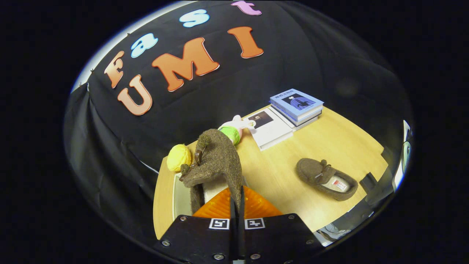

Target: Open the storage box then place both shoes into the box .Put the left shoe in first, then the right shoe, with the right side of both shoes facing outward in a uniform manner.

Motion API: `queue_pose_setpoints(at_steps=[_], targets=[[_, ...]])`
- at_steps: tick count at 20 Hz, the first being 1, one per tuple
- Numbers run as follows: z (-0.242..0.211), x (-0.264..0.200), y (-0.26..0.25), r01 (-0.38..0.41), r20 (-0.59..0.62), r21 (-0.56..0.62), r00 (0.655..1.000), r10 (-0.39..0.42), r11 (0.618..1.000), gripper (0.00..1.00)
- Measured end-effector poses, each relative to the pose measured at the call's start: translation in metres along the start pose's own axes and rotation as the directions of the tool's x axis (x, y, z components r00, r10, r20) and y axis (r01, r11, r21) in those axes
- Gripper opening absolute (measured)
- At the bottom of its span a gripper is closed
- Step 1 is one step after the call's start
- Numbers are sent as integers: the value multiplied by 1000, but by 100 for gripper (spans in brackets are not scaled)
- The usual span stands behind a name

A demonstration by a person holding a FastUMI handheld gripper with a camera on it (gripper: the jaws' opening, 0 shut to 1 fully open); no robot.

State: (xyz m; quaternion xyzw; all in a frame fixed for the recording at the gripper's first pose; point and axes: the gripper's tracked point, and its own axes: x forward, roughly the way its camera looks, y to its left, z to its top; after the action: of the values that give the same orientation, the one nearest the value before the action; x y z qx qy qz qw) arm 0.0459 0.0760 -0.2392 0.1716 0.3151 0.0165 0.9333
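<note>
Black cloth hangs behind a light wooden table (322, 146), and we read the scene from left to right. Far left on the table sits a yellow ball (178, 157), just beside the toe of the shoe we hold. Below it, near us, a pale flat surface (181, 200) shows, partly hidden; we cannot tell whether it is the storage box. Our gripper (236, 205) is clenched on the side wall of the brown felt shoe (216, 161), both fingers pressed nearly together on it, the shoe lifted with its toe pointing away from us. Beyond the toe lies a green and pink soft toy (234, 130). Right of that, white books (271, 132) lie flat, with a blue-covered stack (296, 104) farther right. Nearer us on the right, the second brown shoe (326, 178) rests on the table, well apart from the gripper.
</note>
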Motion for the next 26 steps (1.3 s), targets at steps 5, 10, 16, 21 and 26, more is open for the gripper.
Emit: queue_pose_setpoints(at_steps=[5,10,16,21,26], targets=[[-27,13,55,-70,-56,-36,996,68,997,1],[-58,31,87,-101,-129,-61,987,92,993,2],[-74,53,86,-69,-163,-87,985,54,994,2],[-93,67,81,-53,-223,-81,974,34,995,3],[-96,65,95,-119,-273,-5,955,113,993,59]])
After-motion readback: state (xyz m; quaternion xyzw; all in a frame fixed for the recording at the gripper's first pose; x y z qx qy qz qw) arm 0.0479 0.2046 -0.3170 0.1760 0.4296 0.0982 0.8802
